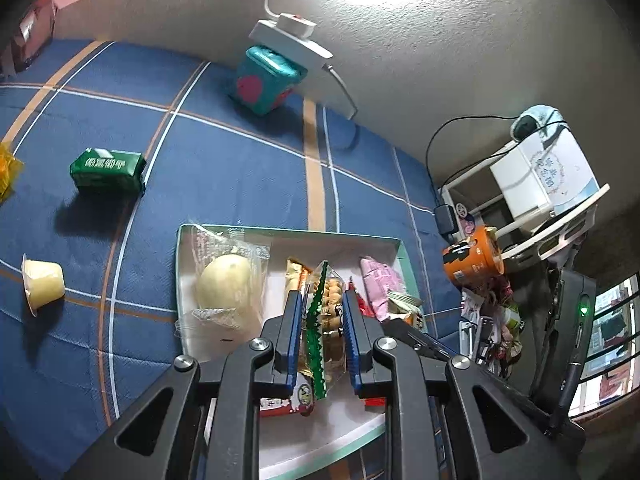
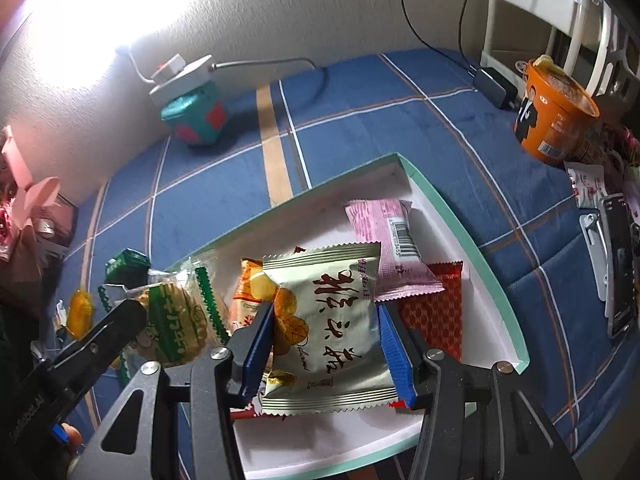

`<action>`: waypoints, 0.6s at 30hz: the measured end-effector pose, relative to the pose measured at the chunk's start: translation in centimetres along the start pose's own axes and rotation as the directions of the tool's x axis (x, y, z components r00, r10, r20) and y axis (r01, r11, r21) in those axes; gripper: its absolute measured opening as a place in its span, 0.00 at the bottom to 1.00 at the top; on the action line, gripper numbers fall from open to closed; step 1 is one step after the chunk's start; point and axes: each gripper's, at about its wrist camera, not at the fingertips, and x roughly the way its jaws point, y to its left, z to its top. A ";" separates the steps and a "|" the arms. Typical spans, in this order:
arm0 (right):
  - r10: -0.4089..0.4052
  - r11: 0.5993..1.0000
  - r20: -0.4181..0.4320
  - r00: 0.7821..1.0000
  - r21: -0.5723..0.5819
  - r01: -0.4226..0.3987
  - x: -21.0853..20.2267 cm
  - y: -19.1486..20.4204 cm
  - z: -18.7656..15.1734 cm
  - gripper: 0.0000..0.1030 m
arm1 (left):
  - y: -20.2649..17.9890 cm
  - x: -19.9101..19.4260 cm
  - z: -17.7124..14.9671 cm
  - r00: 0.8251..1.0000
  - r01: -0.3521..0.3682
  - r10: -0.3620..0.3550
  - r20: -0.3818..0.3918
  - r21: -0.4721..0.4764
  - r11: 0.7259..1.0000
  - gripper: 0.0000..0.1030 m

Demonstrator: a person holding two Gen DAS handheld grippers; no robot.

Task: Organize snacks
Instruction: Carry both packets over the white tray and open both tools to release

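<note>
A white tray with a teal rim [image 1: 394,246] [image 2: 472,240] lies on the blue plaid cloth and holds several snack packets. My left gripper [image 1: 322,300] is shut on a clear cookie packet with green zigzag edges [image 1: 326,320], held over the tray; the packet also shows in the right wrist view [image 2: 176,316]. My right gripper [image 2: 326,320] is shut on a cream packet with brown characters [image 2: 336,332], held over the tray. A pink packet [image 2: 384,240], a red packet [image 2: 436,312] and a bagged bun [image 1: 226,284] lie in the tray.
On the cloth outside the tray lie a green packet [image 1: 108,170], a jelly cup [image 1: 44,284], a teal tin [image 1: 266,80] and an orange noodle cup [image 2: 556,116]. A power strip [image 1: 292,36] sits by the wall. A white shelf [image 1: 532,184] stands right.
</note>
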 end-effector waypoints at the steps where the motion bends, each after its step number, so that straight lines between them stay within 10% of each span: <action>1: -0.001 1.000 -0.004 1.000 -0.001 0.001 0.1 0.0 0.0 0.53 | 0.2 0.1 0.0 1.000 -0.006 0.006 -0.001 -0.008 1.000 0.20; 18: -0.020 1.000 -0.063 0.998 0.013 0.021 1.4 -0.7 -0.2 0.53 | 2.9 2.4 -0.5 0.996 -0.066 0.057 -0.075 -0.123 0.990 0.20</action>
